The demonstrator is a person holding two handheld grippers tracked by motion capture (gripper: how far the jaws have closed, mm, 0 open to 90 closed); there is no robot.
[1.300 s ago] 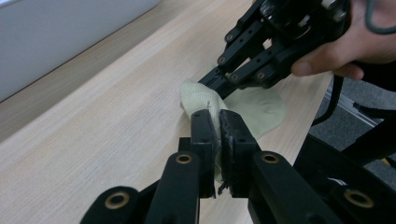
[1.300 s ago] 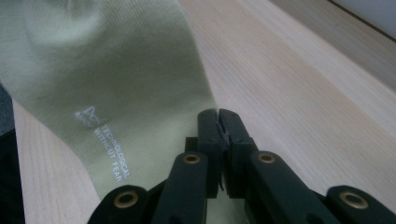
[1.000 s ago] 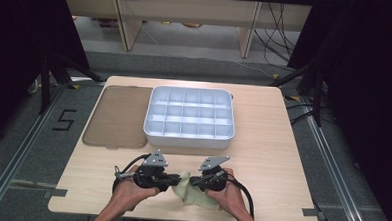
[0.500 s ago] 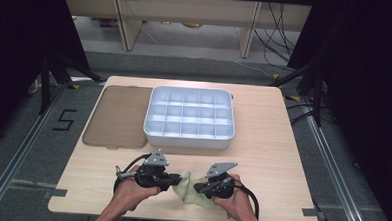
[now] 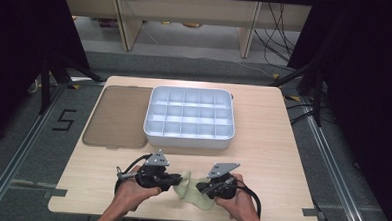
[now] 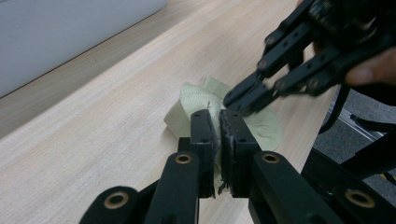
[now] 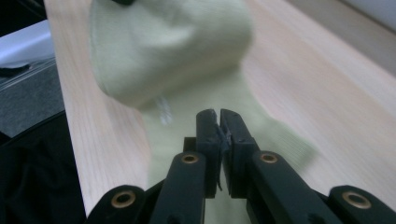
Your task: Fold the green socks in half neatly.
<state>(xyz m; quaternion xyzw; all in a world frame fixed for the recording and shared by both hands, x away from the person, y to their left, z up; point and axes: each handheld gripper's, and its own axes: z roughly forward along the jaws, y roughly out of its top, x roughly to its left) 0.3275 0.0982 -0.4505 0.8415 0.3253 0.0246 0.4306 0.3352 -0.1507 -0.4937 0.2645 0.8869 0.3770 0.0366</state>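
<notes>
Both grippers are clamped on one pale green sock (image 5: 193, 193) at the near table (image 5: 262, 158) edge. Left gripper (image 6: 219, 123) has its jaws pinched shut on a fold of fabric, with the sock bunched just ahead of its tips. Right gripper (image 7: 218, 122) is closed too, fabric running under and past its jaws, and a rounded lump of sock sits just beyond them.

Risks as judged:
- Both bites look thin, so a pull apart could slip fabric out of one side.
- The right gripper's tips sit close to the left's; crossing paths could knock jaws together.
- The sock lies near the table edge, so a dropped end may slide off.
- The compartment tray (image 5: 189, 116) is well ahead, no snag risk yet.
</notes>
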